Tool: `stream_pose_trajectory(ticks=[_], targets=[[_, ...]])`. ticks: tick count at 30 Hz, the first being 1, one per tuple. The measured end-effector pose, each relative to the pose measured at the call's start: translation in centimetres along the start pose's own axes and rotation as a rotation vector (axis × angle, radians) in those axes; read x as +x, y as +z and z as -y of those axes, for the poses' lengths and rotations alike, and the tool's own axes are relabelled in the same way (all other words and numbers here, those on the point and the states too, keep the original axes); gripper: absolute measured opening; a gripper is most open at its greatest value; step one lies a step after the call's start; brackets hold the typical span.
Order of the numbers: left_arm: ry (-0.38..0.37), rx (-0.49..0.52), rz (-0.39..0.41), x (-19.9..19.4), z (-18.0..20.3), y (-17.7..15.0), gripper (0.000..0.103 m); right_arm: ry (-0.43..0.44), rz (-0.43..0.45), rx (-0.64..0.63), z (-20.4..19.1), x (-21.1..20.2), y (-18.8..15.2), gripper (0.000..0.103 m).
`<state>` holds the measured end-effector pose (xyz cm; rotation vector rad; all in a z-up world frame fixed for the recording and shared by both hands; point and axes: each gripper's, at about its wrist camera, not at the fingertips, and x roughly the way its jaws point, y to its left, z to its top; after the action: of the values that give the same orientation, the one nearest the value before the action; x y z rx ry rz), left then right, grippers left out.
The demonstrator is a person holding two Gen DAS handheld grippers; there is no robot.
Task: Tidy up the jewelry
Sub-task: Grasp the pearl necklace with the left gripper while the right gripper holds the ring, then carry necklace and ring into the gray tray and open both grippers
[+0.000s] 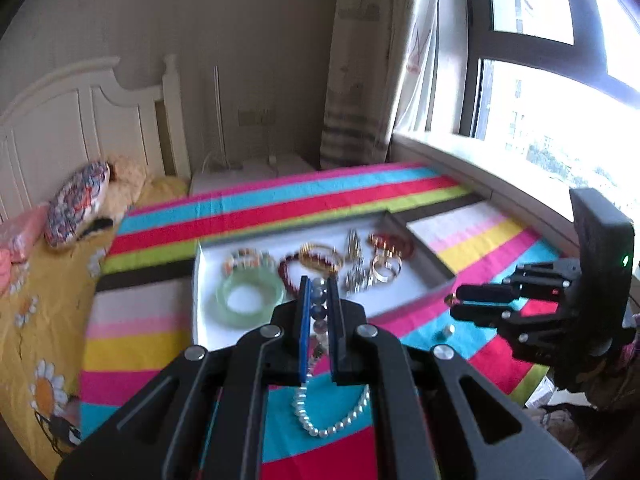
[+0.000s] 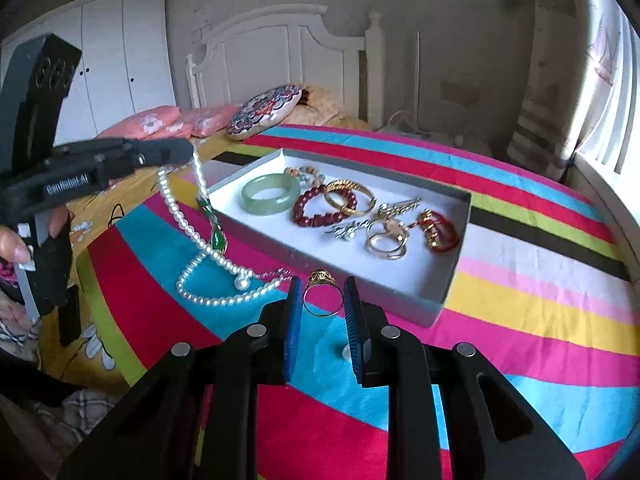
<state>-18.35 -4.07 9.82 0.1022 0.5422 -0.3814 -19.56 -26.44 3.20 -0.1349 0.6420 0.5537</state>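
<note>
Jaws: left gripper [image 1: 319,286] clamps white pearl necklace [image 2: 208,240], beads partly hidden; right gripper [image 2: 322,294] clamps ornate gold ring [image 2: 323,294]; shallow white cardboard tray [image 2: 448,292] blurred

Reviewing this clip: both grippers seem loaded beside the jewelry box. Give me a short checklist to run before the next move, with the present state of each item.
1. Left gripper shut on the pearl necklace: ok.
2. Necklace lifted free of the striped cloth: not ok, its lower loop lies there.
3. Green pendant untangled from the pearls: cannot tell.
4. Right gripper shut on the gold ring: ok, fingers touch both sides.
5. Bare floor left in the box: ok, near corner shows white.
6. Small pale bead on the cloth collected: not ok.
</note>
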Motion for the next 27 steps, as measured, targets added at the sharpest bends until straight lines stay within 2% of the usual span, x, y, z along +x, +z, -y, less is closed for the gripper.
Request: stream_pose_trajectory(ticks=[7, 12, 18, 22, 27], targets=[[-0.021, -0.001, 0.062, -2.6, 0.2, 2.5, 0.007, -0.015, 0.046, -0.003, 0.3, -1.5, 1.0, 0.022], [-0.057, 0.027, 0.101, -4.4, 1.4, 4.1, 0.007, -0.018, 0.067, -0.013, 0.2, -2.5, 1.5, 0.022], [-0.058, 0.089, 0.163, -7.0, 3.2, 6.3, 0.007, -0.023, 0.086, -0.019, -0.1, -3.1, 1.8, 0.022], [-0.041, 0.133, 0.182, -7.3, 4.2, 8.2, 0.007, -0.032, 0.083, -0.034, -0.1, -2.9, 2.4, 0.022], [-0.027, 0.154, 0.175, -5.6, 4.6, 10.2, 0.007, -0.04, 0.071, -0.04, 0.3, -1.5, 3.6, 0.022]])
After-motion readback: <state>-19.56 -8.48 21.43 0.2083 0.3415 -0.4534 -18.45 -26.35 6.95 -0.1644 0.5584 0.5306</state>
